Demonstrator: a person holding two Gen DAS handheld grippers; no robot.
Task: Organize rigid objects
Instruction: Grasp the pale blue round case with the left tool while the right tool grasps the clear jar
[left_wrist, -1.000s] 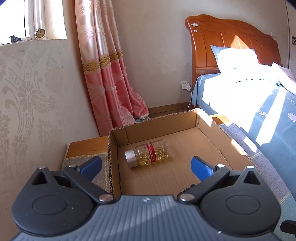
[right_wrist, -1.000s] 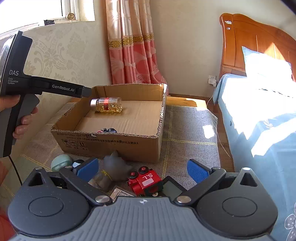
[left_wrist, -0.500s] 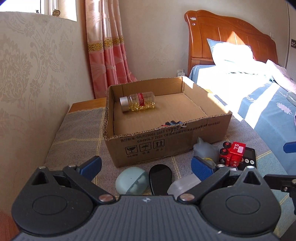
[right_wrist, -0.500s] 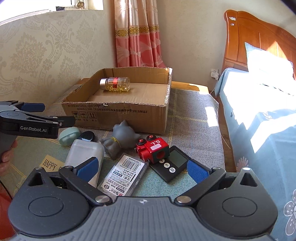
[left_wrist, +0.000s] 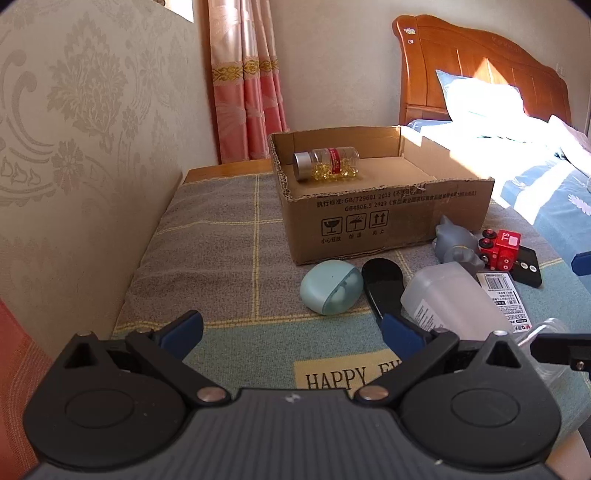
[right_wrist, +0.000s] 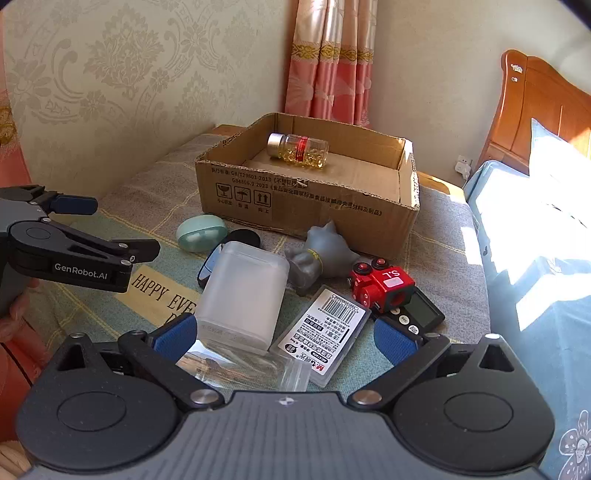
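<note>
Above the cluttered mat, both tools (left_wrist: 291, 328) (right_wrist: 284, 338) hang wide (apparently empty-handed).

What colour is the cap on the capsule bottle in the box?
Silver, on the capsule bottle; clearest in the left wrist view.

Damask-patterned beige wallpaper (left_wrist: 74, 110); pink curtain (left_wrist: 247, 92) in corner. Wooden headboard (left_wrist: 480, 74), blue floral bedding (right_wrist: 535, 258) sunlit. Wall socket (right_wrist: 463, 166) beside bed.

Strong sun from right, bed (left_wrist: 517, 122) blown out w/ glare; box (left_wrist: 388, 218) front shaded. Sharp focus, fisheye bend + dark corners.
</note>
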